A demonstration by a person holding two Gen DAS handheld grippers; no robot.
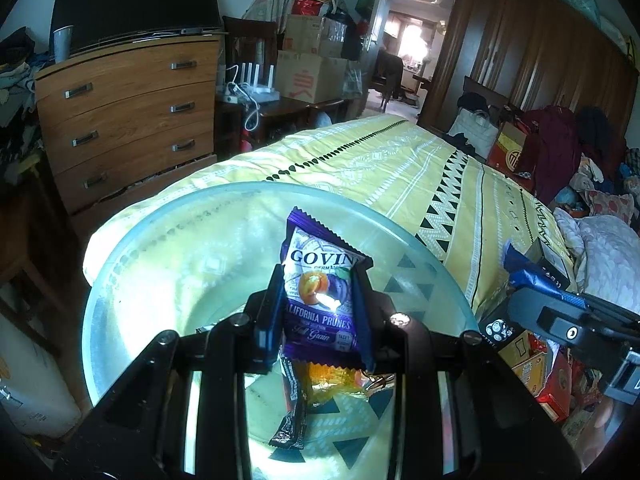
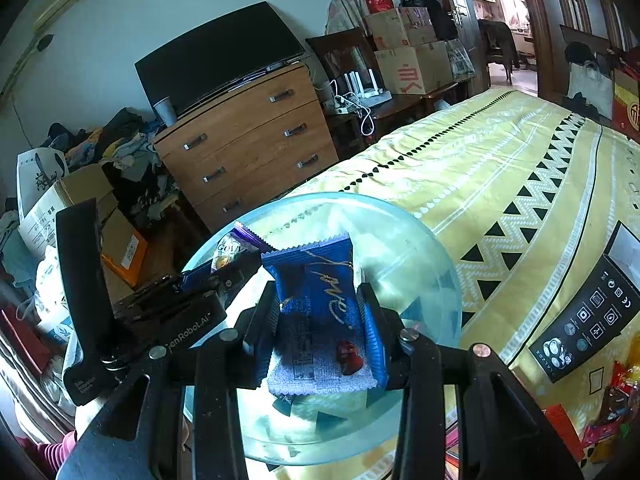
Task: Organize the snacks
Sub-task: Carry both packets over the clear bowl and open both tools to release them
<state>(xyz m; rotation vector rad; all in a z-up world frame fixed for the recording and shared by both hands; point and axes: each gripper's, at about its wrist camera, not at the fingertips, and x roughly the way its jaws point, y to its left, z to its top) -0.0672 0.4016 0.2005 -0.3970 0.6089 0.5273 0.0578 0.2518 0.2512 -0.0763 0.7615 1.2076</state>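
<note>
While both tools hang over the clear round glass bowl point(image 1: 132, 248) resting on the yellow patterned bedspread point(image 1: 400, 168), each one carries a snack. Clamped between the fingers of the left gripper point(image 1: 318, 300) is a purple packet of California prunes point(image 1: 320, 276), held upright above the bowl. Under it, inside the bowl, lie an orange wrapped candy point(image 1: 332, 382) and a dark slim wrapper point(image 1: 290, 416). With its fingers closed on a blue foil snack packet point(image 2: 320, 312), the right gripper point(image 2: 320, 320) holds it over the same bowl, just beside the left one. Off to the right on the bedspread lies a black printed box point(image 2: 588, 320).
</note>
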